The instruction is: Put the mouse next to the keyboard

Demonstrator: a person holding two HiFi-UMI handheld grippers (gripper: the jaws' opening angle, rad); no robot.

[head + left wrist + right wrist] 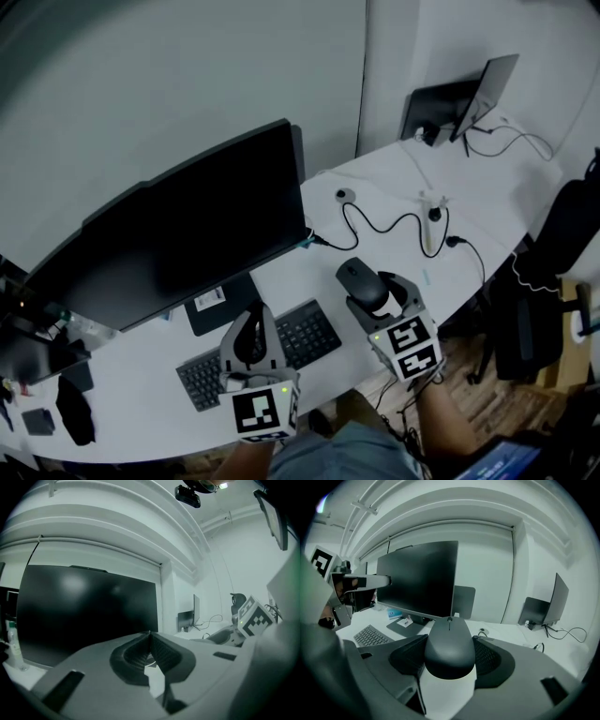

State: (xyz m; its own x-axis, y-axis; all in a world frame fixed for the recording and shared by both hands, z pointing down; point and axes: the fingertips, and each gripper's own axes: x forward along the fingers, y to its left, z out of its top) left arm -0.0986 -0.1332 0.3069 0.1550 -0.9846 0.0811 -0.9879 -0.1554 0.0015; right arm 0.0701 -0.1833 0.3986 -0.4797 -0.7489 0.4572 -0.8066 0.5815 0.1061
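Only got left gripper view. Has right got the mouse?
Observer: Yes. Right gripper is shut on the mouse, fingers on both its sides.
Operator: Where's the keyboard from it?
Observer: Keyboard lies to the mouse's left, in front of the monitor, not touching the mouse.
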